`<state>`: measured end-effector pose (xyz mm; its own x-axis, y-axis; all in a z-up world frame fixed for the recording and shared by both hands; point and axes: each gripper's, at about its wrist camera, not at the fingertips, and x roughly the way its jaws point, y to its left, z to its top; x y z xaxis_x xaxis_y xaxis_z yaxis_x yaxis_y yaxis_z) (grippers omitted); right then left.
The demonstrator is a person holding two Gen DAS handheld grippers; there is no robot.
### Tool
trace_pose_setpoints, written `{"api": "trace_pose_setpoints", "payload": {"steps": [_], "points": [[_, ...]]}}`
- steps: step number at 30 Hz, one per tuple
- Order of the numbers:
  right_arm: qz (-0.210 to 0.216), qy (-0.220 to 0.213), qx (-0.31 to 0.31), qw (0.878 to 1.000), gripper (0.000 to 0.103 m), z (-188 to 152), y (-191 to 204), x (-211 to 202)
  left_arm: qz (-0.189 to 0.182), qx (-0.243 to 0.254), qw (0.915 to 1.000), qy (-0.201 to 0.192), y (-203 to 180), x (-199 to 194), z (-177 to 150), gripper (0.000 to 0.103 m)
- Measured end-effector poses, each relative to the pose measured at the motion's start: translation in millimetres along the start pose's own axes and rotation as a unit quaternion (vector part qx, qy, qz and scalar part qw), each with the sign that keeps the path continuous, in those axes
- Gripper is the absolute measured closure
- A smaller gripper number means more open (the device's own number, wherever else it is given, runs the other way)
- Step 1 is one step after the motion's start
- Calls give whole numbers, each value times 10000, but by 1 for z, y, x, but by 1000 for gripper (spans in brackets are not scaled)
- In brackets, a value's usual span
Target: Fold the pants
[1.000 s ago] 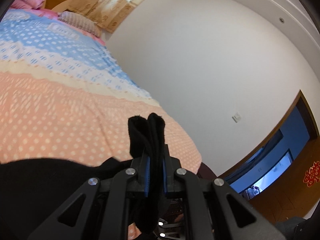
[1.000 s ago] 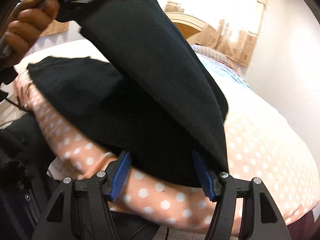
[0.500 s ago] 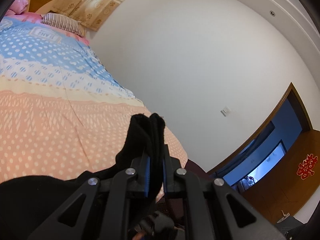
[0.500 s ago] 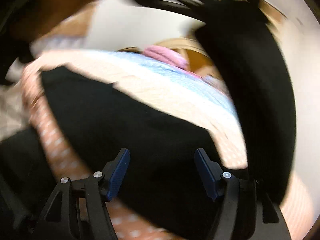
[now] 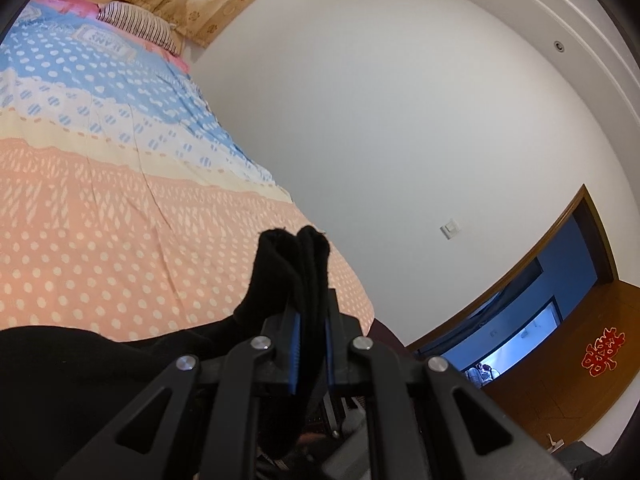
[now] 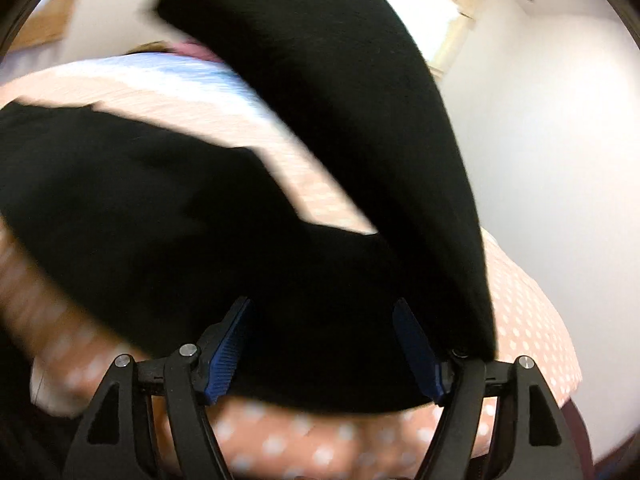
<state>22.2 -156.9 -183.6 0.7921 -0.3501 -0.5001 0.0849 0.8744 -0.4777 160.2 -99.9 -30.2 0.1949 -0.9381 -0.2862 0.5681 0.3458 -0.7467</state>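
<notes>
The black pants (image 6: pixel 168 216) lie on the dotted bedspread (image 6: pixel 532 320), with one part lifted in a high arc (image 6: pixel 340 80) across the right wrist view. My left gripper (image 5: pixel 310 312) is shut on a bunched fold of the black pants (image 5: pixel 292 256), held above the bed's foot end. My right gripper (image 6: pixel 324 340) is open, its blue pads (image 6: pixel 226 356) spread wide just over the pants near the bed's edge. The right wrist view is blurred by motion.
The bed (image 5: pixel 100 220) has a blue, cream and peach dotted cover, with pillows (image 5: pixel 136 26) at its head. A white wall (image 5: pixel 400 120) runs along the bed's far side. A wooden door frame (image 5: pixel 560 232) stands at the right.
The left gripper has stayed shut on the pants fold and tilted slightly. The right gripper has swung along the bed's edge, still open, and the lifted pants part now arcs over it.
</notes>
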Motion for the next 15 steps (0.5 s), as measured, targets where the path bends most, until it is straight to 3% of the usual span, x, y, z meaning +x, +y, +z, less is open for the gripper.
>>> {"api": "trace_pose_setpoints", "payload": {"steps": [4,10,13,15], "points": [[-140,-303,-716,9969,24,-23,12,-28,56,-108,9999,-56,11,-9,-8,93],[406,-739,-1784,9803,24,-55,26,-74,255,-321,9992,-5,39,-18,-27,93],[635,-789,-1294,9864,24,-56,5,-89,666,-486,9966,-75,63,-23,-30,93],[512,-946,-916,9900,24,-52,-21,-98,664,-732,9951,-87,78,-27,-35,93]]}}
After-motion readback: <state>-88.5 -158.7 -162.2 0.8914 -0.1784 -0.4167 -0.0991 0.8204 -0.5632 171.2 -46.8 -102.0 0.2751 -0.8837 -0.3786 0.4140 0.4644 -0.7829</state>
